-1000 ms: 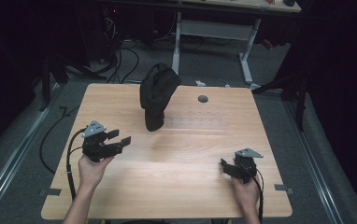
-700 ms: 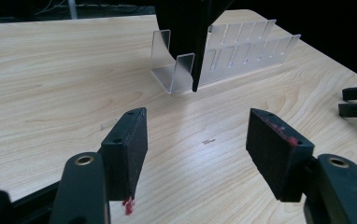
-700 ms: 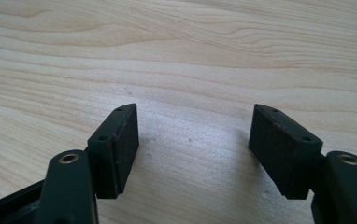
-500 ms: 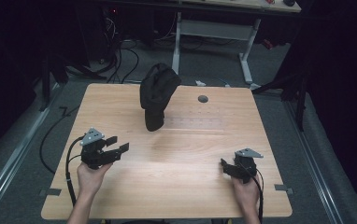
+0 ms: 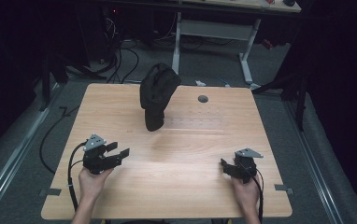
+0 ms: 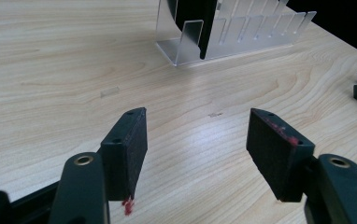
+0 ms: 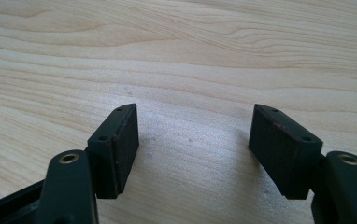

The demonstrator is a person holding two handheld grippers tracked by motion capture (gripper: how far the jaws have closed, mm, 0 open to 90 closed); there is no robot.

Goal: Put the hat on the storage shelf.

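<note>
High view: a pale wooden table (image 5: 176, 186) stands in a dark room with cables on the floor. A black cap (image 5: 157, 95) stands upright near the far middle. The left tool (image 5: 113, 155), jaws parted, has drawn nearer the person; the right tool (image 5: 227, 168) has stayed.

Left gripper view: parted, empty jaws face a clear slotted rack (image 6: 235, 35).

Right gripper view: jaws parted over bare wood.

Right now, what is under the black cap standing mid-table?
The black cap sits in a clear slotted rack on the wooden table; the rack's base and dividers show in the left gripper view. The cap covers the slot holding it.
</note>
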